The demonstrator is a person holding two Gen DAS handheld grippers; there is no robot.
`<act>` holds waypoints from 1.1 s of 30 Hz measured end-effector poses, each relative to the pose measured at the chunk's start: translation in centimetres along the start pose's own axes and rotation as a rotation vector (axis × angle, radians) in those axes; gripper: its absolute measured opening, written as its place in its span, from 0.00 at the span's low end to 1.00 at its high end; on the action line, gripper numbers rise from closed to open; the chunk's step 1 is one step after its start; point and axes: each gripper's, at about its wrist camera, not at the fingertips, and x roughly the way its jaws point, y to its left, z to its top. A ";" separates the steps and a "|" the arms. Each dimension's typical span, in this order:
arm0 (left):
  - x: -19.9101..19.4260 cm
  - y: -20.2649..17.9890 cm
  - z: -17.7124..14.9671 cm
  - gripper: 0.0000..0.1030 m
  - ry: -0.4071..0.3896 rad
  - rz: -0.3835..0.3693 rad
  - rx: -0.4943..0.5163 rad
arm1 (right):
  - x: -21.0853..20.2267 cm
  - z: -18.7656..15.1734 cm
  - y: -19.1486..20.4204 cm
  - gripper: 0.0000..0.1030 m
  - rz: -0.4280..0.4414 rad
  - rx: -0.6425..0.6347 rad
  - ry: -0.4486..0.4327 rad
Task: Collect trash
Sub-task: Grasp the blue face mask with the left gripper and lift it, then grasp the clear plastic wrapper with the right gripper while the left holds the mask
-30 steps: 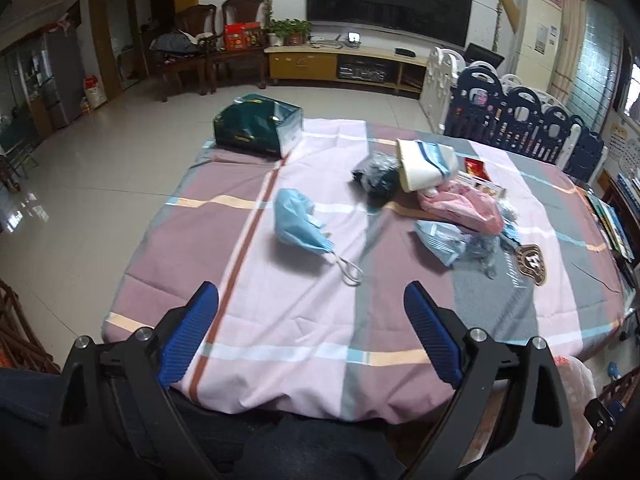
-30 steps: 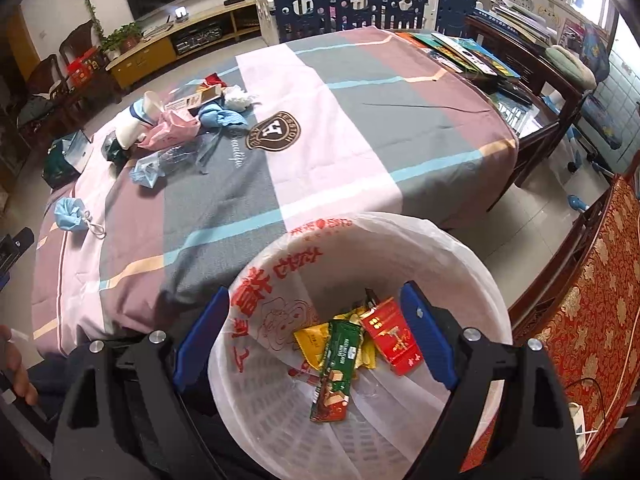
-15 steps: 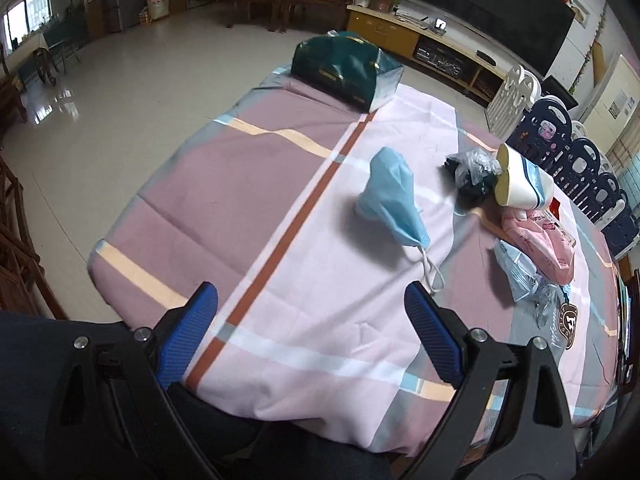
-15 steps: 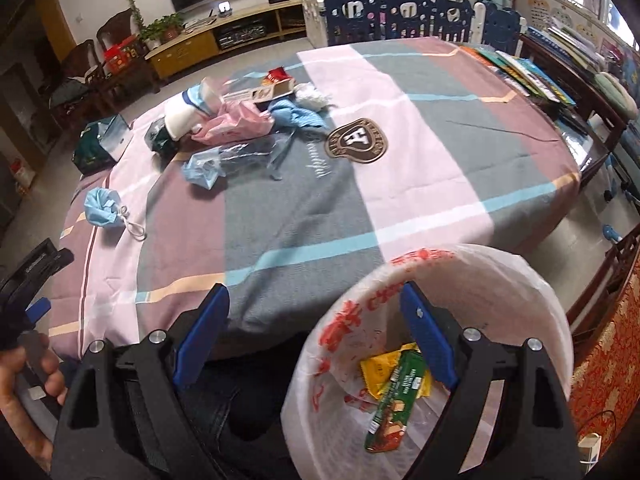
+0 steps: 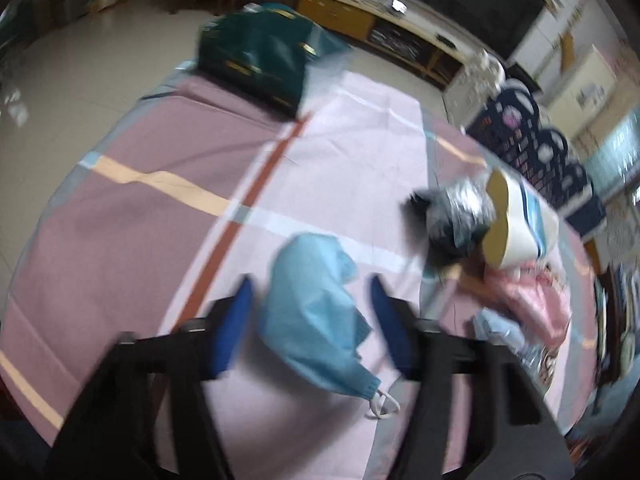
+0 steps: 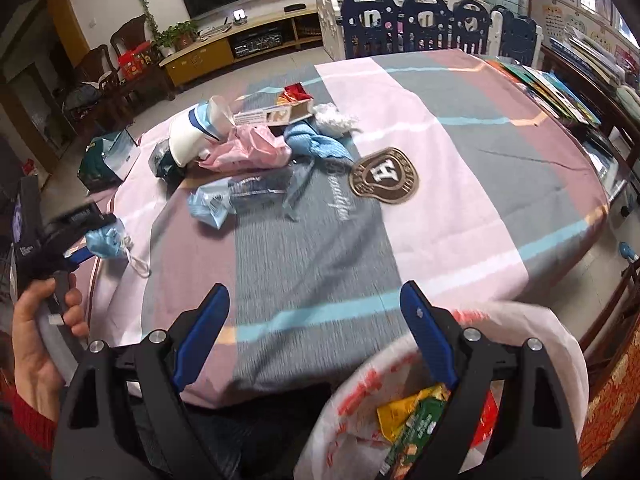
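Striped tablecloth [image 5: 132, 216] under me: my left gripper [image 5: 310, 320], jaws just closing, straddles the blue face mask [image 5: 316, 320] without pinching yet; my right gripper [image 6: 316, 336] waits wide and empty beside the lined trash bin [image 6: 560, 344].

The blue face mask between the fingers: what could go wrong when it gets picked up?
1. The left gripper has just been closing around the blue face mask, but gaps show at both fingers; it might slip out.
2. The white ear loop trails loose and could snag on the tablecloth.
3. The bin sits off the table's edge, so the mask could drop on the way.
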 end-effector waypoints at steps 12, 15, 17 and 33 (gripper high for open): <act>-7.4 -0.4 -1.2 0.15 -0.183 0.052 0.042 | 9.8 5.5 11.1 0.83 -0.058 -0.354 -0.081; -9.1 -0.5 -0.9 0.14 -0.225 0.057 0.055 | 12.0 5.5 12.8 0.83 -0.117 -0.445 -0.055; -9.9 -0.7 -0.9 0.14 -0.246 0.061 0.067 | 13.1 5.2 13.4 0.81 -0.146 -0.493 -0.030; -17.4 -2.4 -2.8 0.15 -0.335 0.056 0.156 | 4.2 2.9 12.0 0.13 0.028 -0.431 -0.086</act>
